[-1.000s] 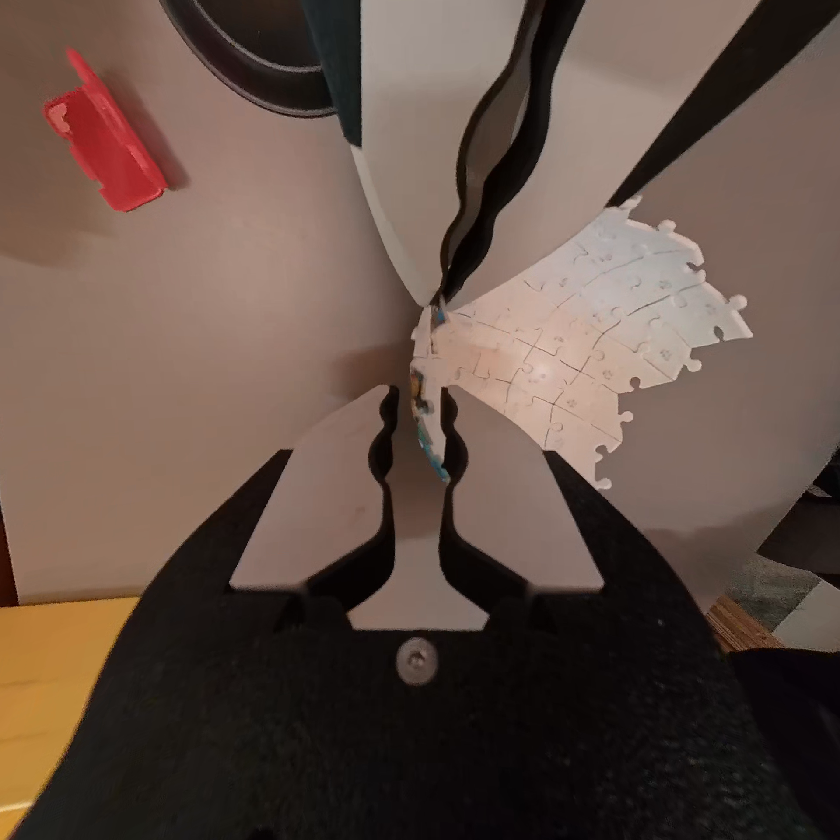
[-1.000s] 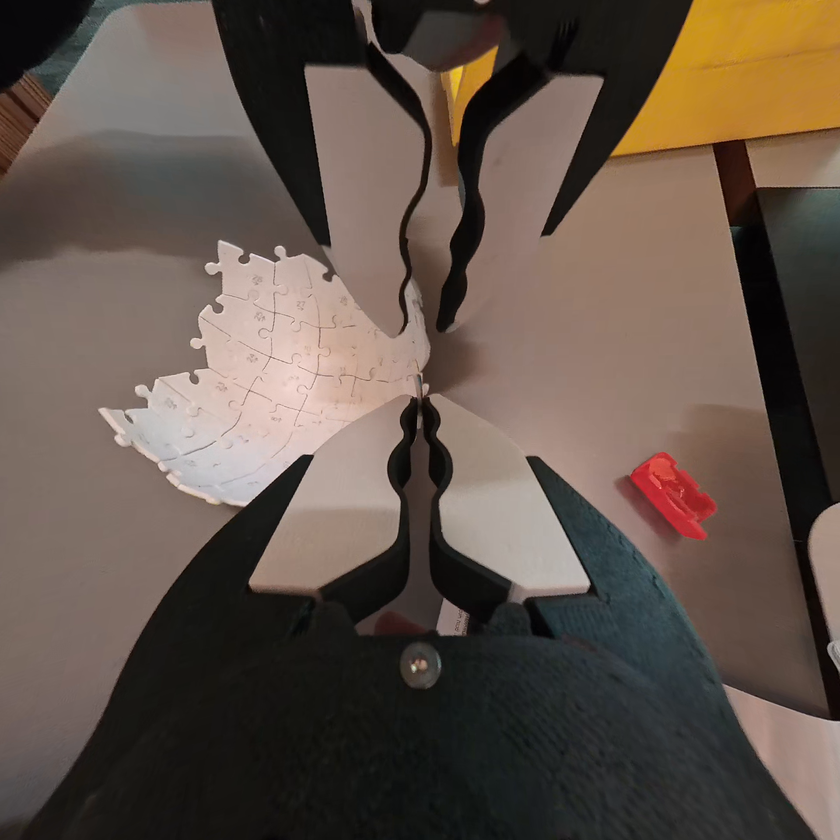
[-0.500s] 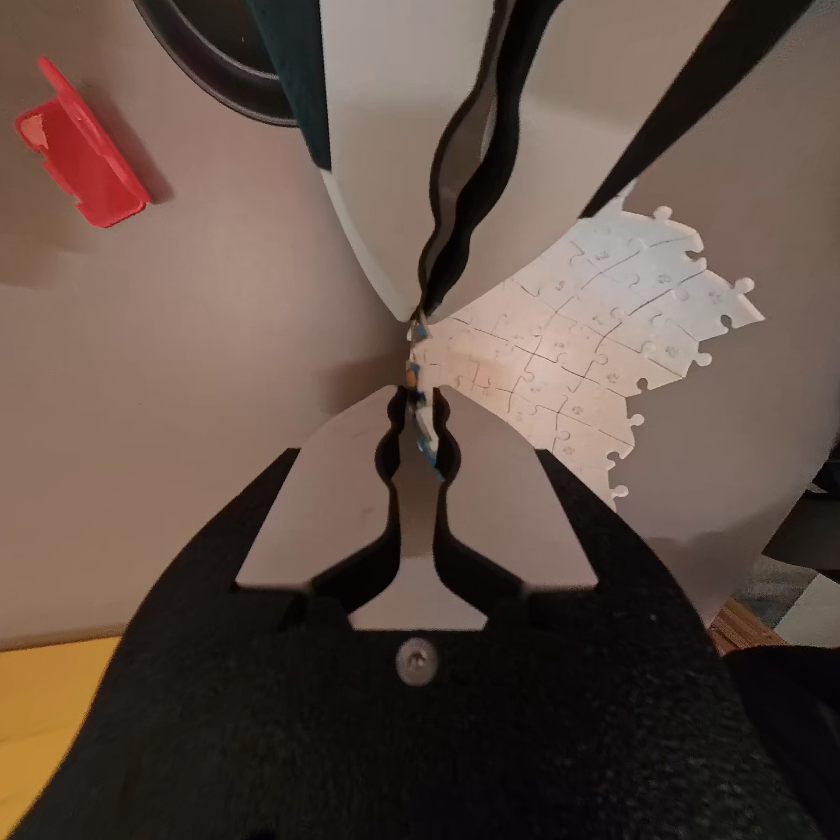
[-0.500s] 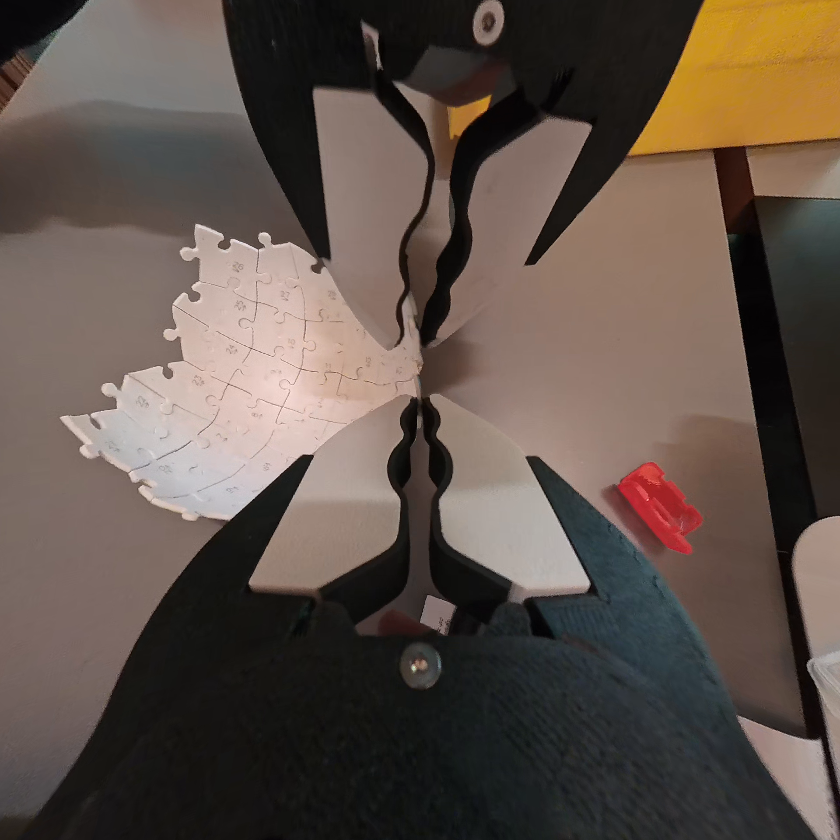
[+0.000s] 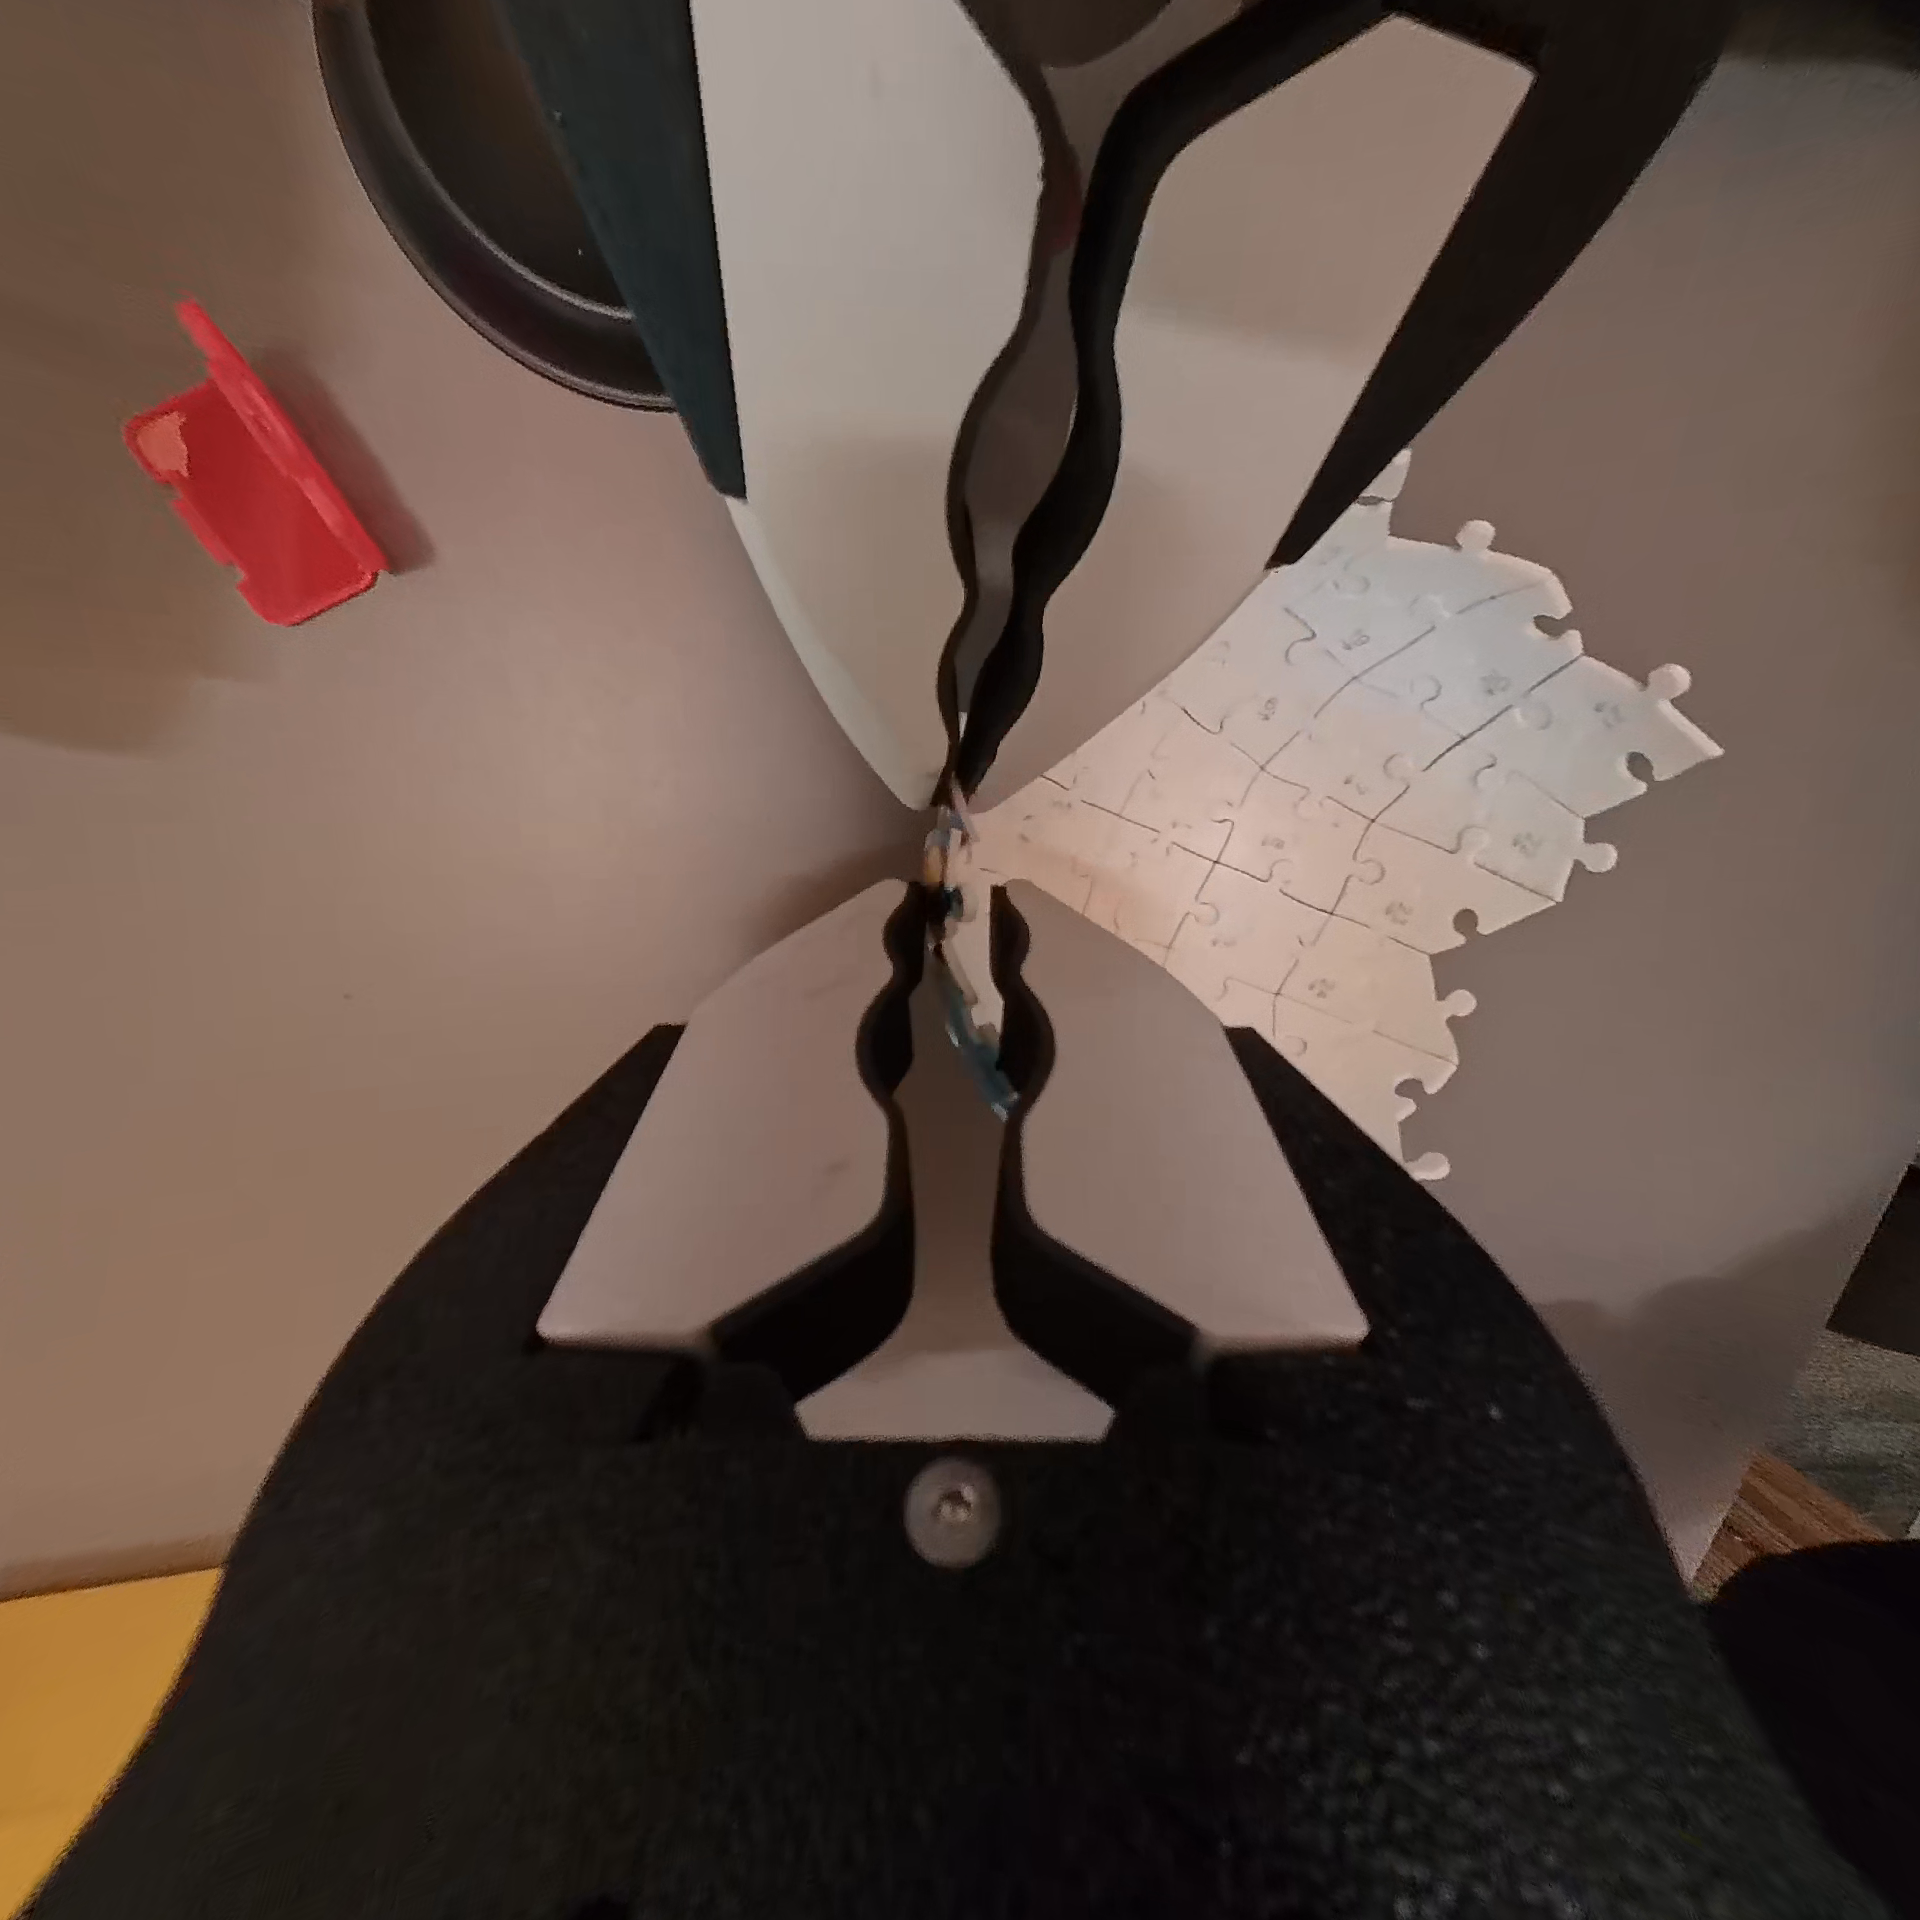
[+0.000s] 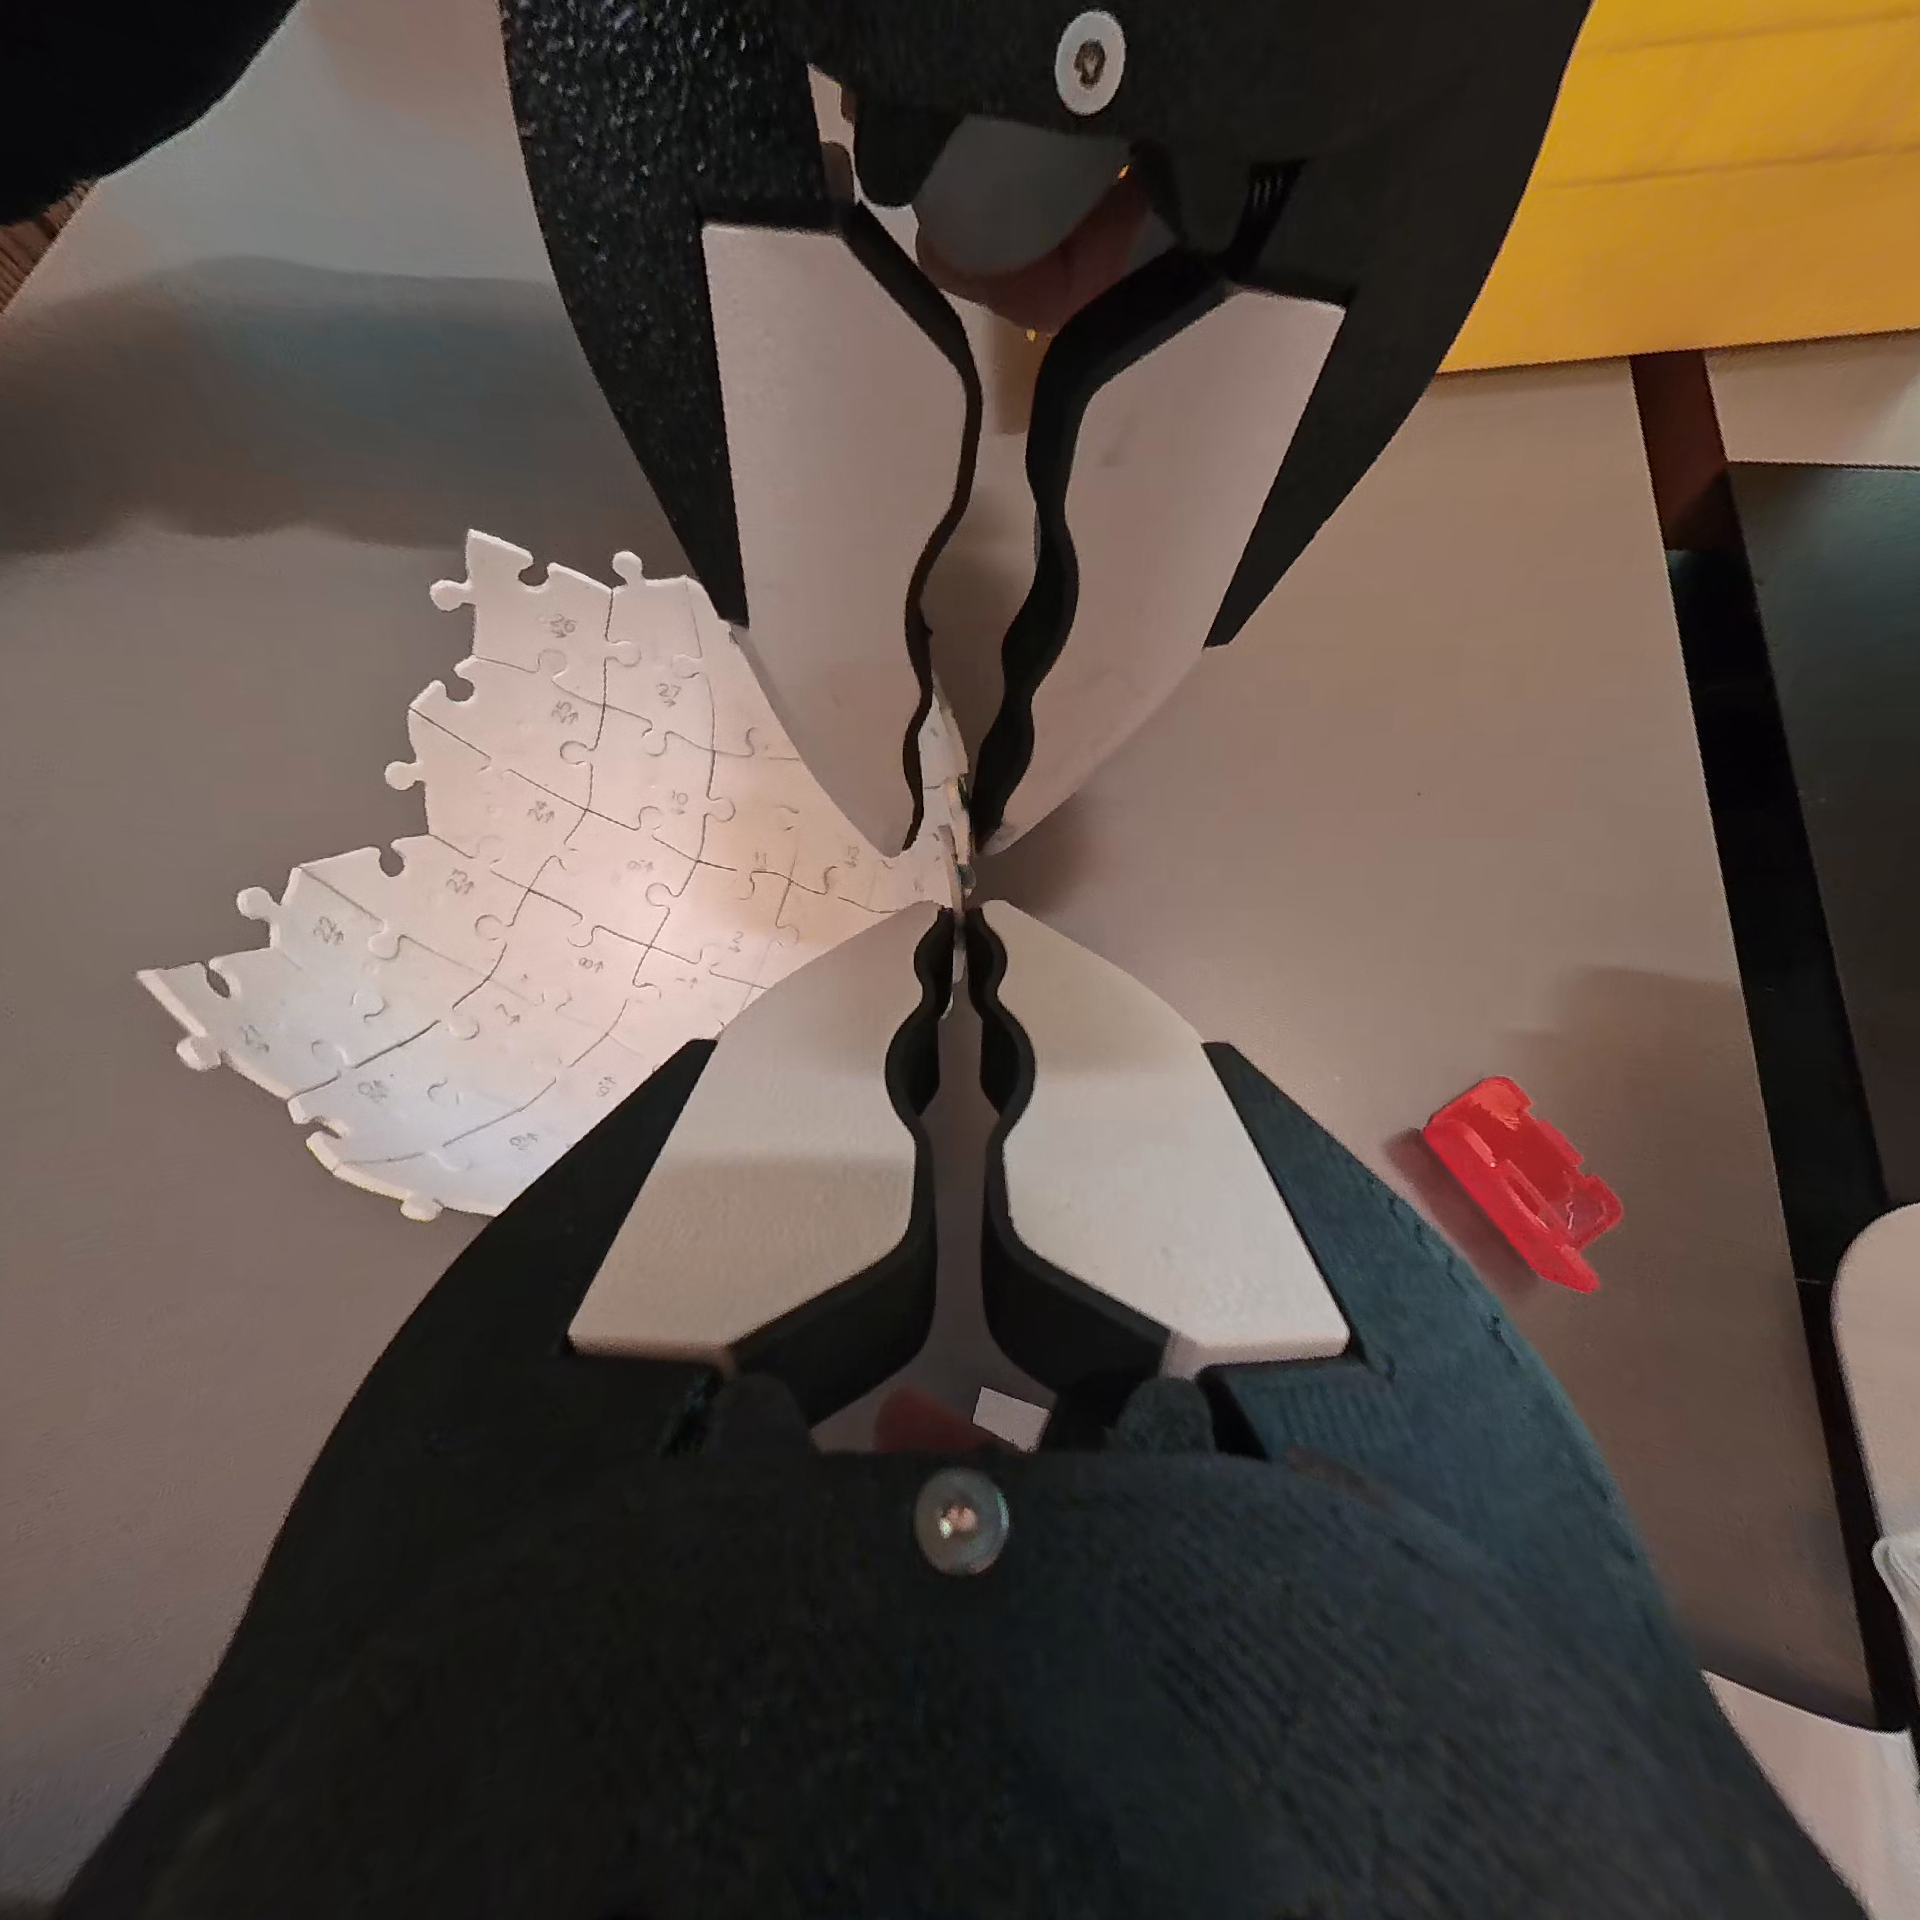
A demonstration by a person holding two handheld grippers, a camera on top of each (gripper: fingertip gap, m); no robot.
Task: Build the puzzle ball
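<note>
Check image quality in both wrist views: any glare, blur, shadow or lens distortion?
Left wrist view: a warm bright patch washes out the middle of the assembled puzzle shell; the right gripper at the top looks soft and stretched by the wide lens. Right wrist view: the same hotspot on the shell, but its edges and the red plastic piece are sharp; broad soft shadows cross the grey table.

Curved puzzle shell (image 6: 540, 914) partly behind both tongs; black ring (image 5: 468, 229) cut off at top.
</note>
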